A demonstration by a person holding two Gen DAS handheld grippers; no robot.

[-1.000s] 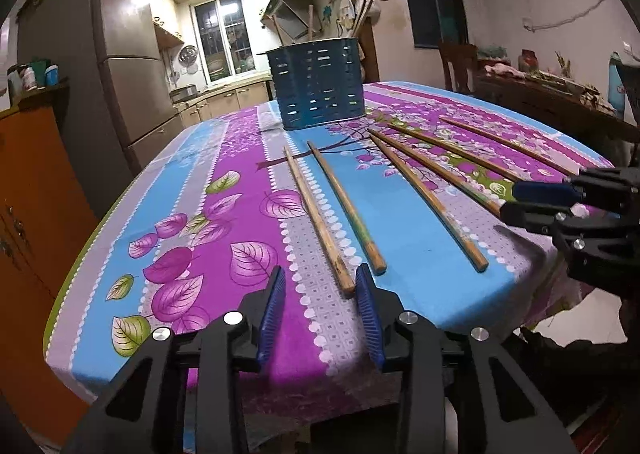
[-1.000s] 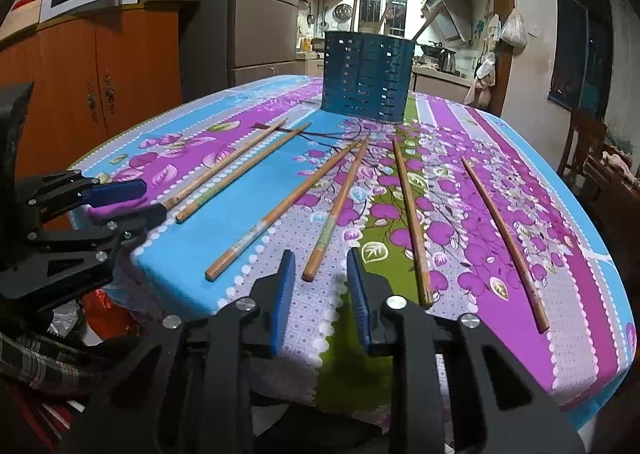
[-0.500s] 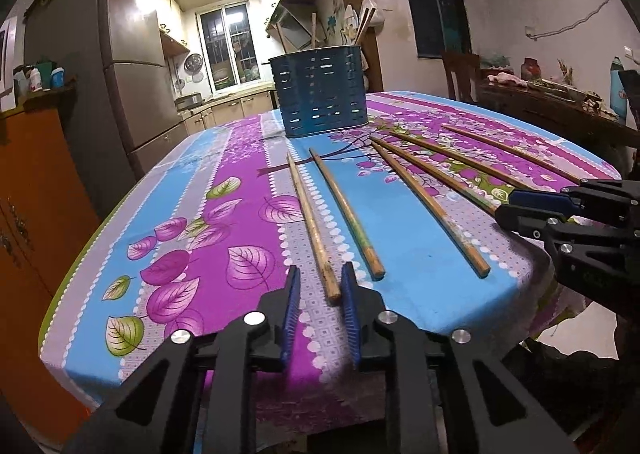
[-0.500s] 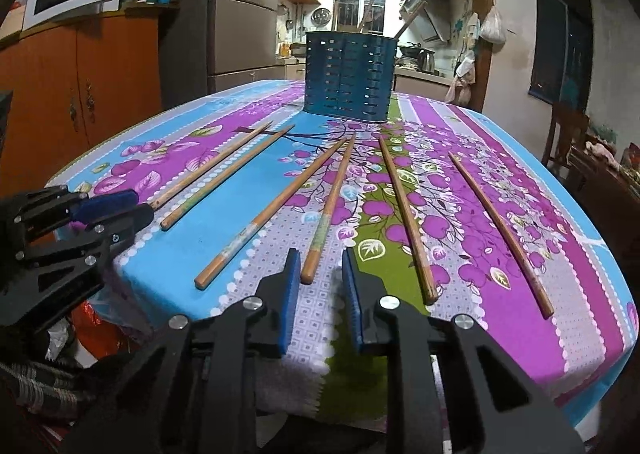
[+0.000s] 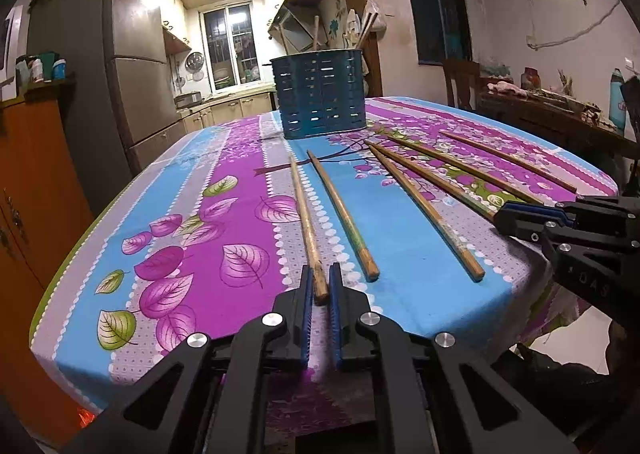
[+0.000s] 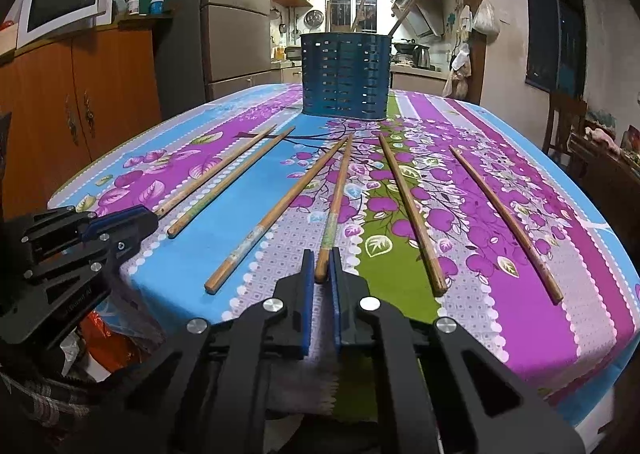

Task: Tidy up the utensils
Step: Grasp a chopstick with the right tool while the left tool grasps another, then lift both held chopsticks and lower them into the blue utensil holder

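Several wooden chopsticks lie fanned out on the flowered tablecloth (image 5: 192,222), tips toward a blue slotted utensil holder (image 5: 322,93) at the far end, also in the right wrist view (image 6: 345,77). My left gripper (image 5: 320,278) has its jaws closed narrowly around the near end of the leftmost chopstick (image 5: 305,214). My right gripper (image 6: 321,264) is closed the same way around the near end of a middle chopstick (image 6: 337,198). Both chopsticks still rest on the table. Each gripper shows from the side in the other view, the right one (image 5: 520,216) and the left one (image 6: 120,220).
The table's near edge drops off just under both grippers. An orange cabinet (image 6: 80,94) and a fridge (image 5: 132,74) stand to the left. A chair and a cluttered side table (image 5: 552,106) stand to the right.
Both grippers moved forward onto the chopstick ends and their jaws narrowed from wide open to closed around them.
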